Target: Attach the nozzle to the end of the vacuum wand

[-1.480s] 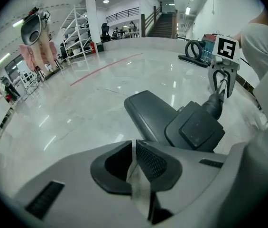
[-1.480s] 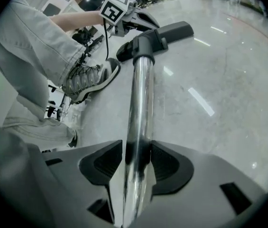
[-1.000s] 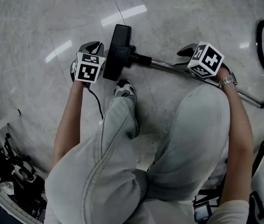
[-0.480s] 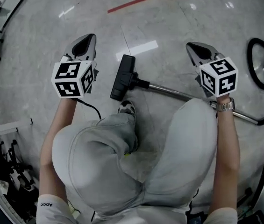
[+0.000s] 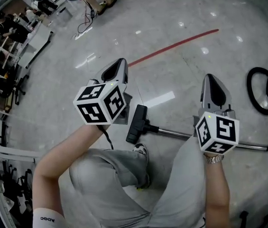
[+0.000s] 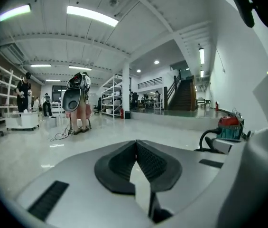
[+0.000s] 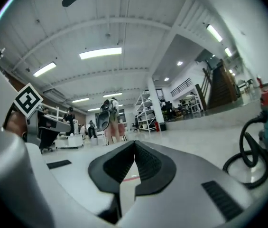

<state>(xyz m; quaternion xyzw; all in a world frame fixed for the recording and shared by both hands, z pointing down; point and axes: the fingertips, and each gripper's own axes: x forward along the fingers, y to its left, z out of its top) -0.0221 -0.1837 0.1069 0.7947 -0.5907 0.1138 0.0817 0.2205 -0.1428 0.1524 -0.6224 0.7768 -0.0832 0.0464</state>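
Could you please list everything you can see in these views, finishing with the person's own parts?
Nozzle: one, black, on the floor, on the wand's end.
Wand: one, metal, lying on the floor, running right from the nozzle.
Hose: one, black, looped on the floor at the right.
Vacuum cleaner: one, red, on the floor by the hose.
Floor line: one, red, ahead of the claws.
Shelf racks: several, white, far across the hall.
Bystanders: a few, far off.
Trousers: grey, bottom of the head view.
Shoe: one visible, beside the nozzle.
Watch: one, silver, right wrist.
Left claw: one, grey, shut, empty, above the floor.
Right claw: one, grey, shut, empty, above the wand.
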